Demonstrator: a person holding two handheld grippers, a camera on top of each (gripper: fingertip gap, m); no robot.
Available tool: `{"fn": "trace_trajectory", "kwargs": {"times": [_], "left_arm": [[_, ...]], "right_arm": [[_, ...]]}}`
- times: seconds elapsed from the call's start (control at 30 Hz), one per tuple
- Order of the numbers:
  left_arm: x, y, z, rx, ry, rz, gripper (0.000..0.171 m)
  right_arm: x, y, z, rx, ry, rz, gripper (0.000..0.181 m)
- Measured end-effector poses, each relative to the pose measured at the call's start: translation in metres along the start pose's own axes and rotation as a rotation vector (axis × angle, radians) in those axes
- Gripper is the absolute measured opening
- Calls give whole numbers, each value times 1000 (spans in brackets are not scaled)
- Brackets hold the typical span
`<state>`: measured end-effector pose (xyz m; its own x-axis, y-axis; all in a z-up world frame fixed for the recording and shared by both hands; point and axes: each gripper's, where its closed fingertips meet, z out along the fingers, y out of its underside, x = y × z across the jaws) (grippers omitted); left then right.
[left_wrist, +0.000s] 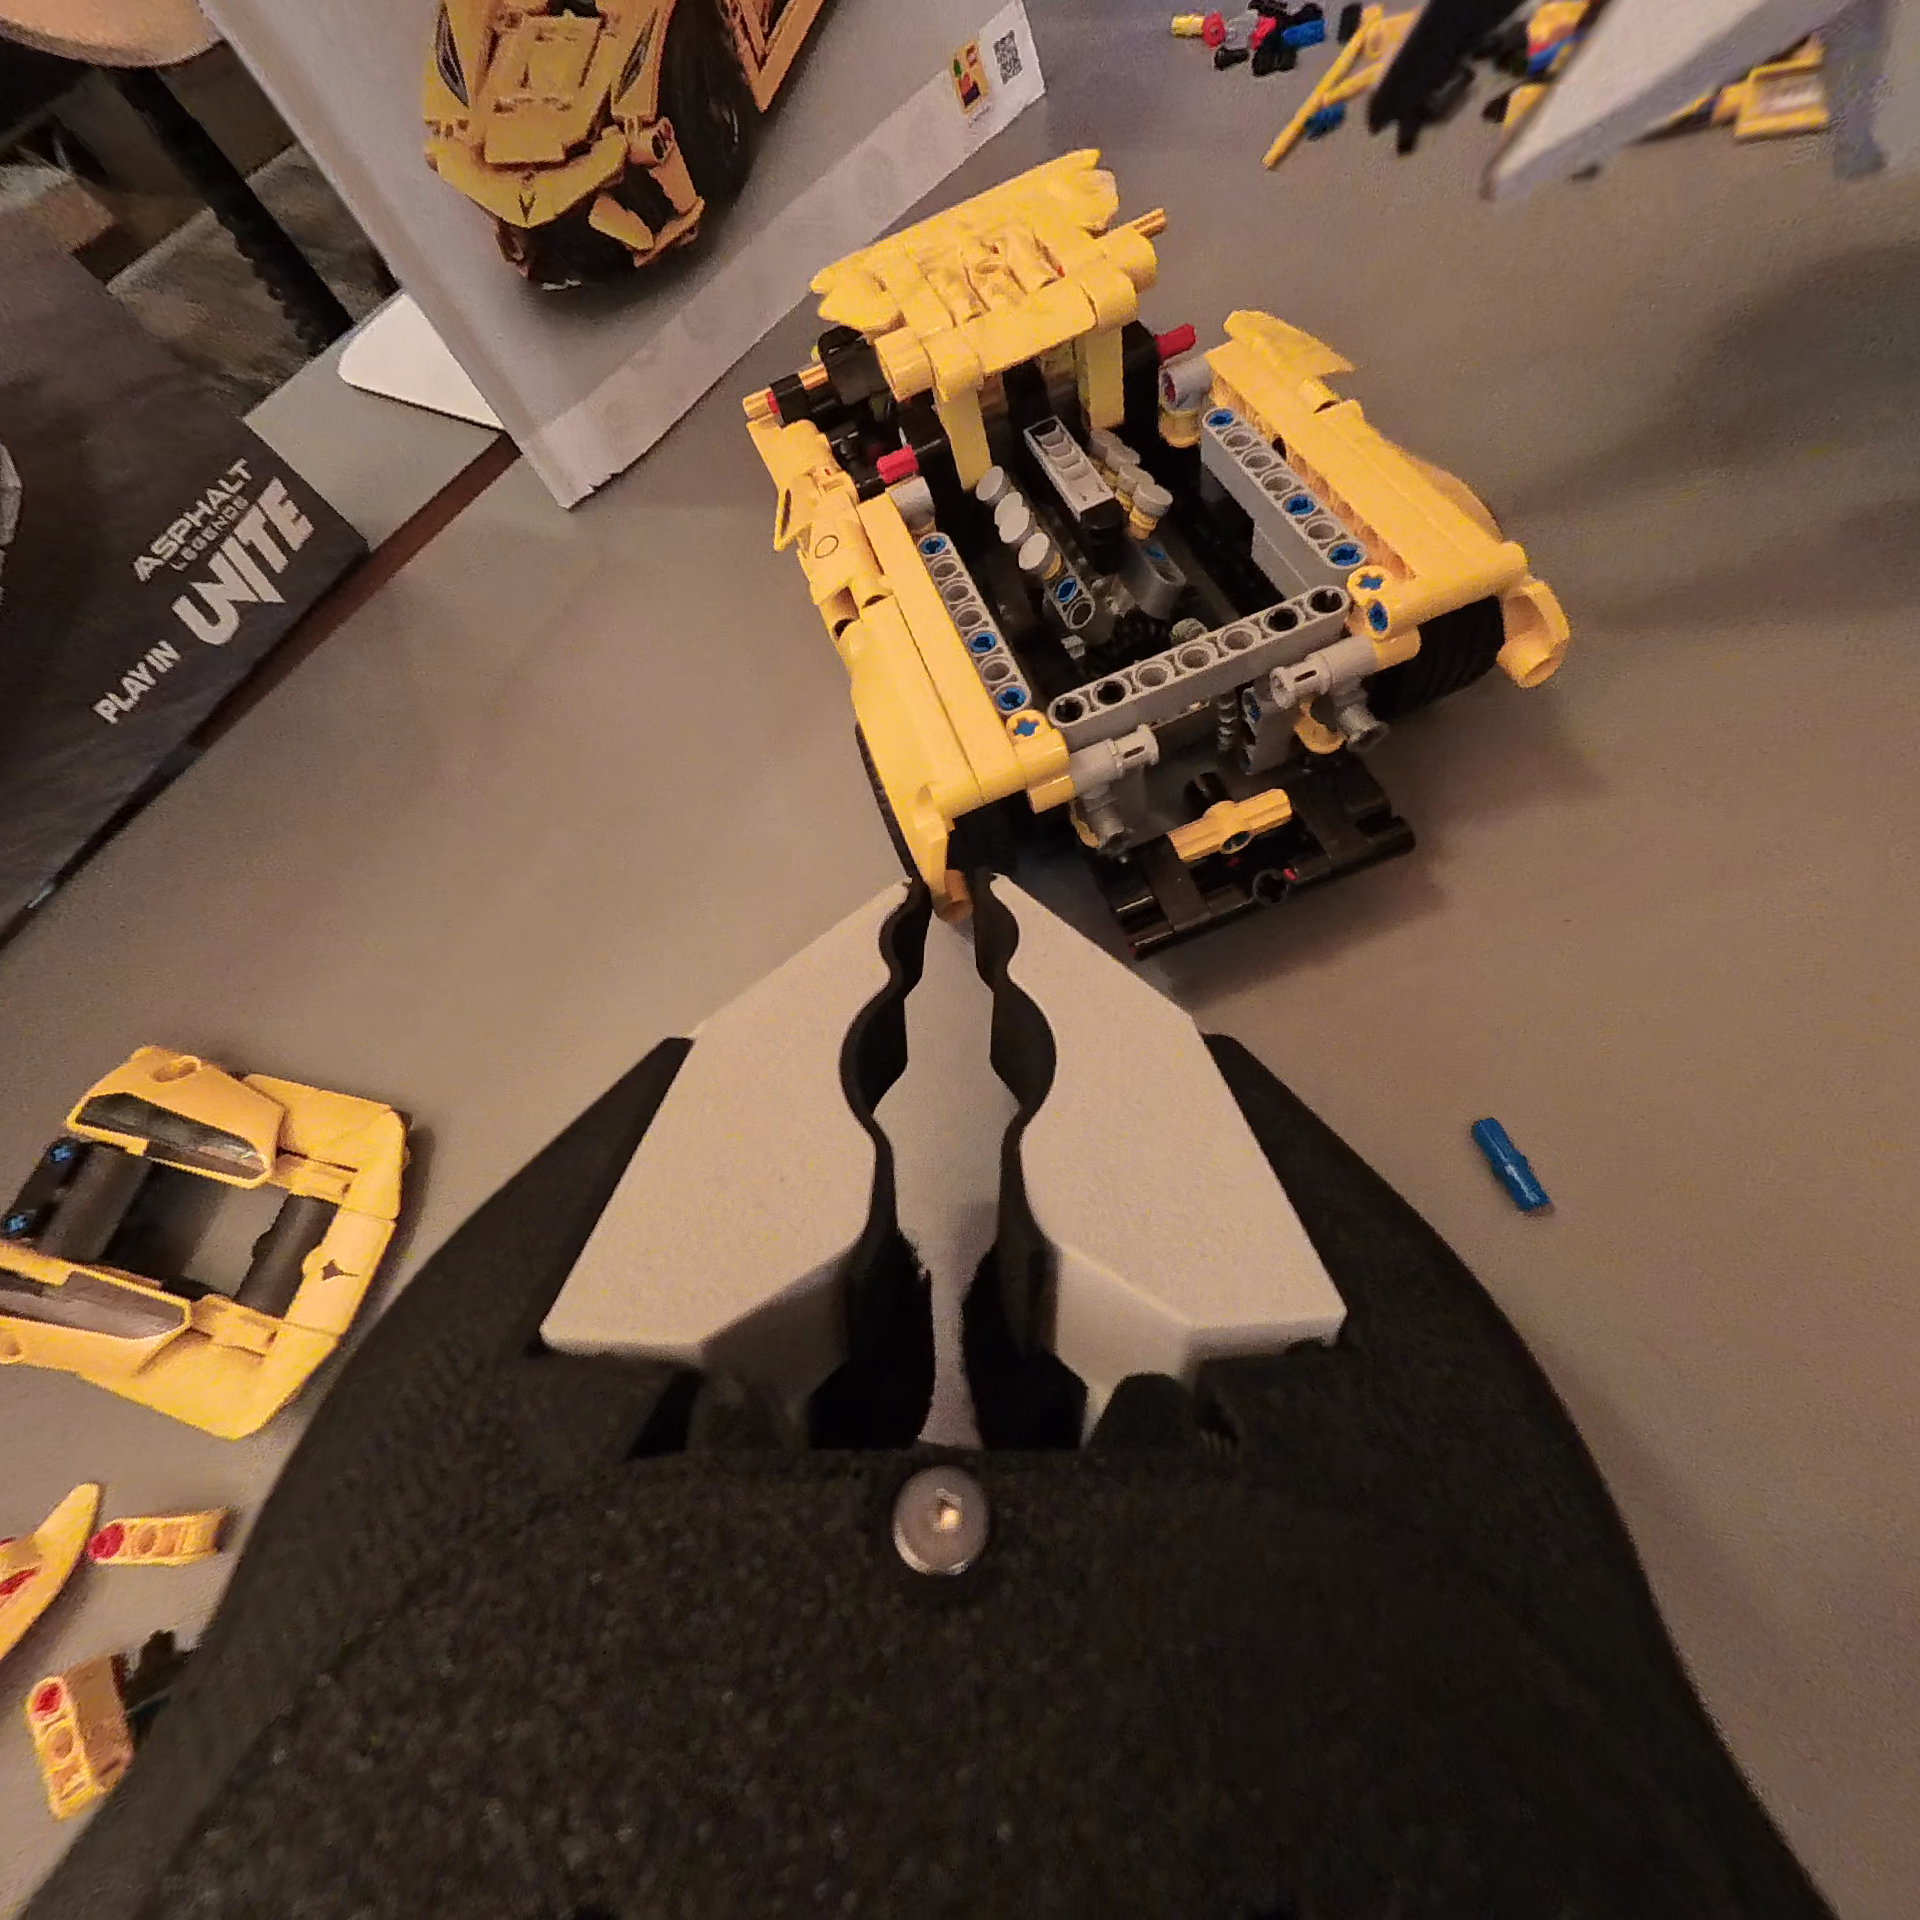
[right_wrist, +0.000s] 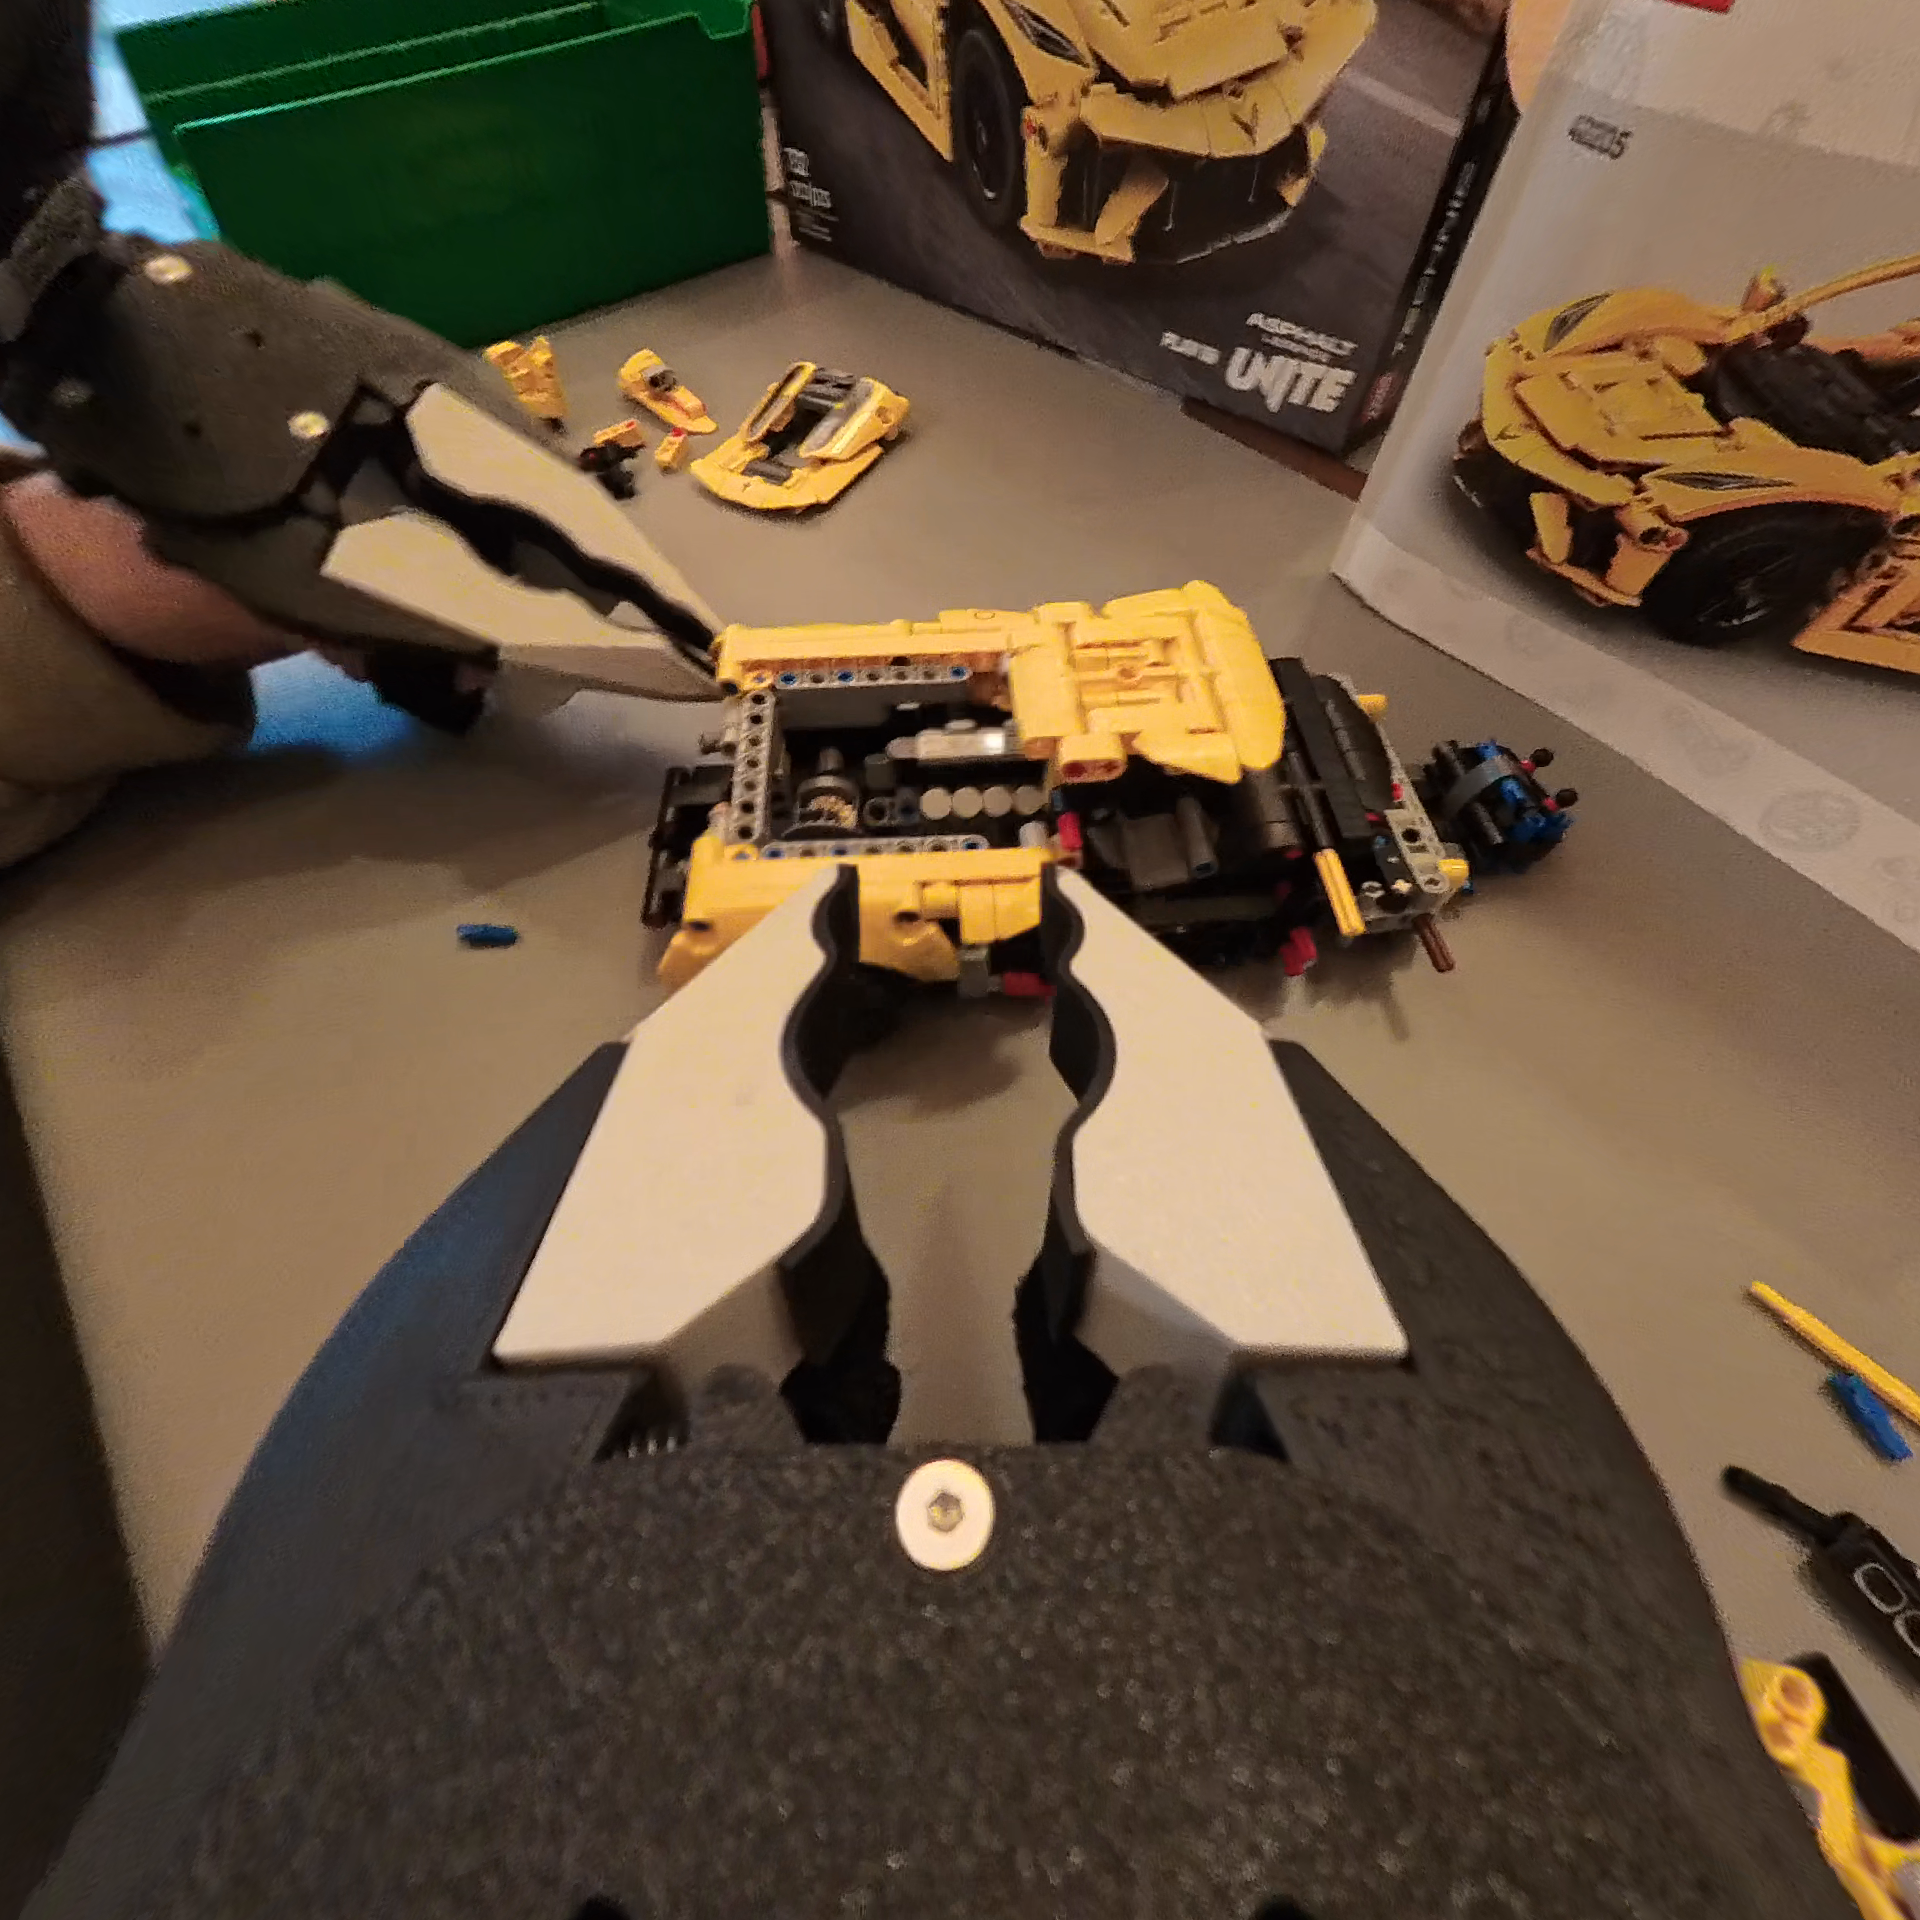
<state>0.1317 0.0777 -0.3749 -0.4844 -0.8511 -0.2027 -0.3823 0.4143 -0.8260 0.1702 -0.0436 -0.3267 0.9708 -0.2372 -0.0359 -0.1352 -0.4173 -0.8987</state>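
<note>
A part-built yellow and black brick car stands on the grey table, its engine bay open on top. My left gripper is shut on the car's near yellow rear corner; the right wrist view shows it pinching that corner. My right gripper is open beside the car, and its fingertips frame the yellow side panel. I cannot tell whether they touch it. A blurred grey and black shape hangs at the top right of the left wrist view, apart from the car.
A yellow body section and small yellow parts lie to the left. A blue pin lies right of my left gripper. The dark set box, a booklet and a green bin stand behind. Loose pieces lie at the right. Across from one pair of fingers to the other is roughly 15 cm. My right tips are about 15 cm from the blue pin, my left tips only 10 cm. It is also in sight in the right wrist view.
</note>
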Motion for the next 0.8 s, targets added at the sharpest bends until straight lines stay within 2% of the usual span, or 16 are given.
{"fn": "trace_trajectory", "kwargs": {"times": [0.1, 0.17, 0.2, 0.33, 0.47, 0.53, 0.63, 0.8], "left_arm": [[0, 0, -1, -2, 6, -11, 7], [0, 0, 0, 1, 10, -25, 7], [0, 0, 0, 5, 12, -31, 7], [0, 0, 0, 7, 5, -18, 8], [1, 1, 0, 0, 10, -26, 8], [1, 1, 0, -2, 12, -27, 8], [1, 1, -1, -9, -1, -8, 8], [2, 2, -2, -23, -8, -24, 8]], "right_arm": [[-24, 12, -2, 2, -52, -62, 43], [-33, 25, -1, -36, 0, -115, 50], [-35, 30, -1, -48, 50, -150, 59], [-36, 37, 5, -94, 175, -220, 63], [-41, 40, 20, -91, -33, 34, 92], [-39, 37, 24, -65, -87, 86, 101], [-36, 33, 31, -52, -85, 109, 100], [-41, 43, 44, -146, -45, 106, 94]]}}
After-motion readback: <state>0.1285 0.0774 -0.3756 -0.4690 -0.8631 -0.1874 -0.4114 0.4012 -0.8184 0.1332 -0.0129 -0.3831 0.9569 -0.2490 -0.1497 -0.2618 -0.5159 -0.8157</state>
